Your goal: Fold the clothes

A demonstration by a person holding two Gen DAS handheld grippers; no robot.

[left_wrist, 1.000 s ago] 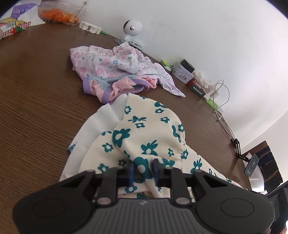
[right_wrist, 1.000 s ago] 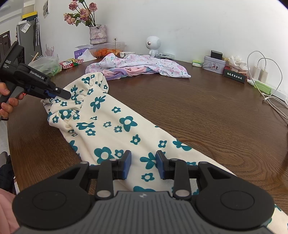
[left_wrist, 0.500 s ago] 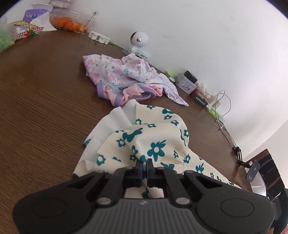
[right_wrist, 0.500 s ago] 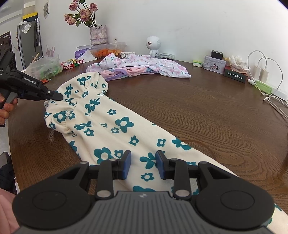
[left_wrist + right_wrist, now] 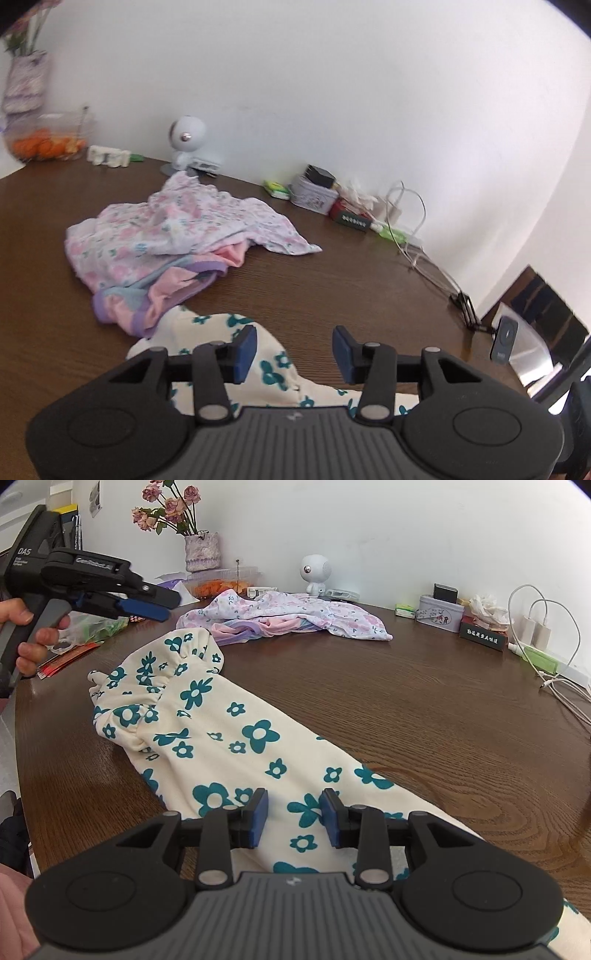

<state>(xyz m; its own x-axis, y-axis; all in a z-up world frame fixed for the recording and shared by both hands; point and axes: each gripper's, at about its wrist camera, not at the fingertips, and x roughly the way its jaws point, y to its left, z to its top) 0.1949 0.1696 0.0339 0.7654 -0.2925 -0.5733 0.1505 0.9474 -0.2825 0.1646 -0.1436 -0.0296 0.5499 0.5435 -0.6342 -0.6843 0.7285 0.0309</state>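
A: How far along does the folding look?

B: Early, by the look of it. The cream garment with teal flowers (image 5: 236, 738) lies stretched along the worktop (image 5: 424, 709), its gathered end bunched and turned over on itself, the rest one long unfolded strip. Behind it the pink floral heap (image 5: 291, 616) sits crumpled near the wall, seemingly untouched.

A: And the tongs?

B: The left tongs (image 5: 293, 350) are opening, raised clear above the bunched end with nothing between them; the right view shows them lifted off the cloth (image 5: 147, 603). The right tongs (image 5: 293, 818) stand partly apart over the near part of the garment, the pads not pressing any fold that can be seen.

A: How does the cloth look?

B: Soft and thick-looking, cream, with an elastic-looking ruffle at the far end, lying mostly flat with wrinkles there.
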